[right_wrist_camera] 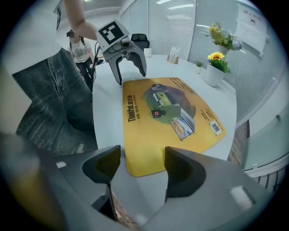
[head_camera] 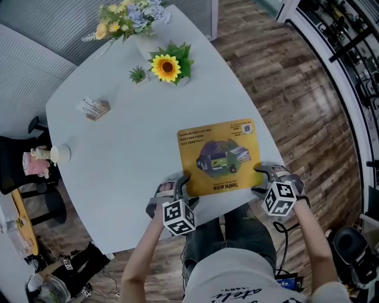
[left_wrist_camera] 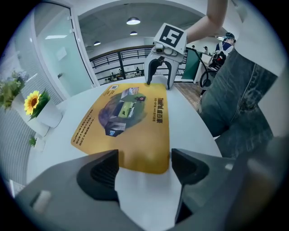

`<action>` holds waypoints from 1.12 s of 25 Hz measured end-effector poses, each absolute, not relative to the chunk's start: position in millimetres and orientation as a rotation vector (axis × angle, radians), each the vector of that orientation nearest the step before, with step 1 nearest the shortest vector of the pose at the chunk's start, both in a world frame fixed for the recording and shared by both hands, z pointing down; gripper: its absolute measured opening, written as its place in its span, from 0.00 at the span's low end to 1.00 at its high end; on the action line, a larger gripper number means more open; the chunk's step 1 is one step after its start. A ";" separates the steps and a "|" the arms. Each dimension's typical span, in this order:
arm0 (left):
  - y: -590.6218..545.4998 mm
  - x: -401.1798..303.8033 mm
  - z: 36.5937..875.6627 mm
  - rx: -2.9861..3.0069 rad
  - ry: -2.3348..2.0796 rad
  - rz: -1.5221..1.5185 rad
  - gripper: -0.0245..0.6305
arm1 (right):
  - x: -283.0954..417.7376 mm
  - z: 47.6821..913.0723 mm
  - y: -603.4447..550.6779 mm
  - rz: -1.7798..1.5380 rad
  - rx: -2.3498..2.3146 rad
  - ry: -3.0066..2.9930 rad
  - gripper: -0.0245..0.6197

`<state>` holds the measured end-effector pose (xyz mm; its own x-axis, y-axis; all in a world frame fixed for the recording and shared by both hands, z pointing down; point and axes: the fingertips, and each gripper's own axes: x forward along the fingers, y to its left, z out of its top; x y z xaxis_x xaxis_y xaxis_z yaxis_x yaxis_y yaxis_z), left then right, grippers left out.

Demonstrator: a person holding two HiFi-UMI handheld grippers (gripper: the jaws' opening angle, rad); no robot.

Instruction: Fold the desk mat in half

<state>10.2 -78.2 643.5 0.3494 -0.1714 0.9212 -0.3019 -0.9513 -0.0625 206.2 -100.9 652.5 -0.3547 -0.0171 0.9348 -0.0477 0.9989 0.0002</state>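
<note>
At the far left edge of the white worktop (head_camera: 118,154) stands a pale cup (head_camera: 61,153). Further in lies a small box of cards (head_camera: 93,108). Toward the far side are a tiny green plant (head_camera: 138,74), a sunflower (head_camera: 166,67) in a white pot, and behind them a vase of yellow and pale blue flowers (head_camera: 131,15).

The left gripper (left_wrist_camera: 143,160) points steeply down at the near edge of the worktop. Its jaws are spread wide and released, straddling the near left corner of the desk mat (head_camera: 219,156). The rounded yellow corner lies between the pads with bare worktop under them, and neither pad visibly presses on it.

The desk mat lies flat and unfolded on the right half of the worktop, close to the person's edge. It is yellow with a printed picture in the middle, lines of print along its sides and a small code square at the far right corner.

The right gripper (right_wrist_camera: 142,158) hangs over the near right corner of the mat, also tilted steeply down. Its jaws stand well apart, and the mat's corner shows in the gap between them, ungrasped. Each gripper's view shows the other at the opposite near corner, marker cube on top. To the right of the worktop is a wooden floor (head_camera: 308,106).
</note>
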 end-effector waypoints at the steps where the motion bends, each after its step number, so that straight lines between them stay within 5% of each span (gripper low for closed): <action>1: -78.3 10.2 645.5 2.480 -0.429 1.689 0.58 | 205.8 653.2 -100.9 0.037 0.030 -1.929 0.56; 22: -76.5 11.7 650.1 2.440 -0.287 1.590 0.49 | 204.8 652.4 -104.9 0.051 -0.001 -1.935 0.48; 28: -80.4 11.1 649.9 2.436 -0.320 1.581 0.45 | 203.5 651.9 -110.9 0.057 0.038 -1.946 0.38</action>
